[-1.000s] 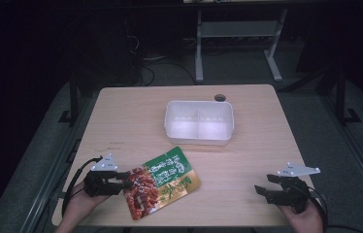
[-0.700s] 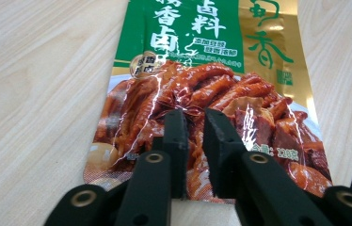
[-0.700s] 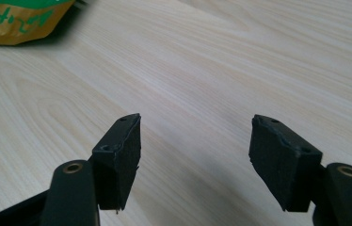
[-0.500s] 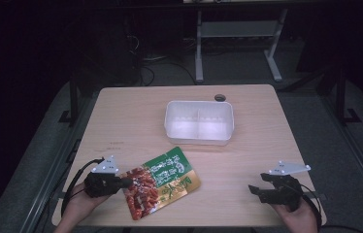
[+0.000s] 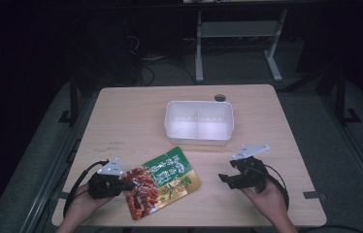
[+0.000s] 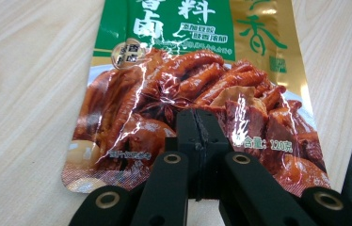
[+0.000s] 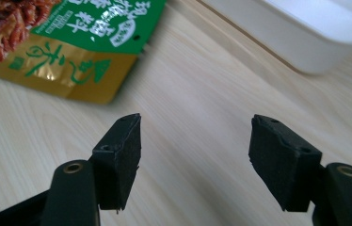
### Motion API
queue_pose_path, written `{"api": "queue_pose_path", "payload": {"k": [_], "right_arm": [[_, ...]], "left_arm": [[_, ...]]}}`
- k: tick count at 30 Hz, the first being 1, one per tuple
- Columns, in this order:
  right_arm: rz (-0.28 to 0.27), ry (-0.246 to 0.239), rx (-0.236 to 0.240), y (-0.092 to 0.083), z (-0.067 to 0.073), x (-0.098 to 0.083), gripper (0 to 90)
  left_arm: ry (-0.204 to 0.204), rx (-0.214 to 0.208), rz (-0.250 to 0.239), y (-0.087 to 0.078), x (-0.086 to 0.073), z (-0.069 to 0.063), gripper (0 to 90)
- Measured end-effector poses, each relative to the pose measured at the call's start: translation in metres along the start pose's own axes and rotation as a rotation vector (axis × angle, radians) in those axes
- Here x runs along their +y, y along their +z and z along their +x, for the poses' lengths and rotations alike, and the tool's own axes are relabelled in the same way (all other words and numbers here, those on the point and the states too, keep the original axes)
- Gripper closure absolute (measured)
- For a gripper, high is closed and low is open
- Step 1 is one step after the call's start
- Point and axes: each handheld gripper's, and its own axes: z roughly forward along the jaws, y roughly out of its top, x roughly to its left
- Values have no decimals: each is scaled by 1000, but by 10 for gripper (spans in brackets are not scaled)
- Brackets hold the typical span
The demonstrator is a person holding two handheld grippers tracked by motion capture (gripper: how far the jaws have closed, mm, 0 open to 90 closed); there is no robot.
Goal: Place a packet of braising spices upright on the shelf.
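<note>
Left gripper [image 5: 121, 183]: fingers have just closed, now clamped on the snack packet [image 5: 162, 187].
Right gripper [image 5: 228, 178]: fingers wide apart, holding nothing, now nearer the packet.
White tray [image 5: 198, 138]: empty.

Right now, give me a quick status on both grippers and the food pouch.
Left gripper shut on food pouch. Right gripper open, empty, beside pouch. White tray beyond; nothing between.

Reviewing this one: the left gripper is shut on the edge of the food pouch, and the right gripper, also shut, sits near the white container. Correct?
Not quite. The right gripper is open: the right gripper view shows its jaws standing wide apart over bare table. The rest holds: the left gripper is shut on the food pouch, and the white container lies nearby.
</note>
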Motion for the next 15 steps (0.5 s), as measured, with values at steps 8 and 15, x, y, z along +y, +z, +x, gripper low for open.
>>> {"api": "queue_pose_path", "payload": {"k": [8, 15], "right_arm": [[49, -18, 49, 21, 7, 28, 341], [131, -28, 124, 46, 10, 54, 343]], "left_arm": [[3, 2, 18, 3, -2, 1, 900], [12, 1, 71, 13, -2, -1, 900]]}}
